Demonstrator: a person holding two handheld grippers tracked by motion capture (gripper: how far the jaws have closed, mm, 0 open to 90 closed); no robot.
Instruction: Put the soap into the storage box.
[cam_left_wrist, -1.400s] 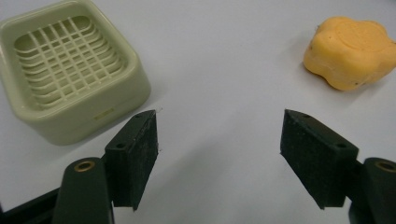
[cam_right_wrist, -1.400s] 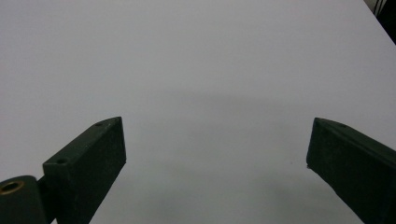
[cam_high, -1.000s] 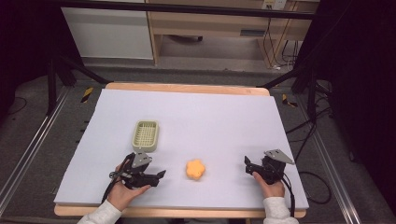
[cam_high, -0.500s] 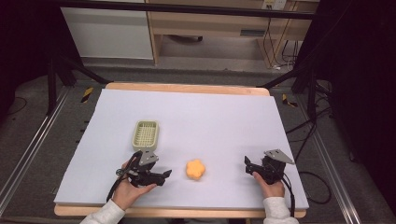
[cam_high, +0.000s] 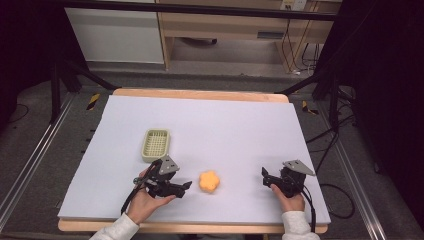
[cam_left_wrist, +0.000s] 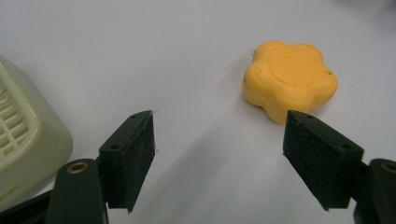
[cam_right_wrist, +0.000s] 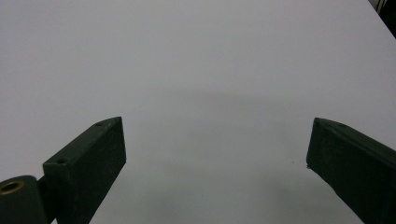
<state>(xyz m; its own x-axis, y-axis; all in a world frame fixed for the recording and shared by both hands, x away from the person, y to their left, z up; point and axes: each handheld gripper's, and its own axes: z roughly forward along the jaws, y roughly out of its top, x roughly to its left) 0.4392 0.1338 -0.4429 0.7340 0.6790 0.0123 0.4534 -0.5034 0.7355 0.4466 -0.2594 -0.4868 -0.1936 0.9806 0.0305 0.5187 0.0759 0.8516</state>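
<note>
Left gripper (cam_high: 186, 186) has its jaws spread wide, nothing in them, pointing at the yellow flower-shaped soap (cam_left_wrist: 290, 78) just ahead on the white table (cam_high: 240, 130). Pale green slatted soap dish (cam_high: 155, 144) sits nearby. Right gripper (cam_high: 264, 174) is spread wide too, well apart.

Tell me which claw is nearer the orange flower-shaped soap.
Left. The left claw sits open just to the left of the orange flower-shaped soap, pointing at it but not touching. The right claw is open farther off on the soap's right, over bare table.
</note>
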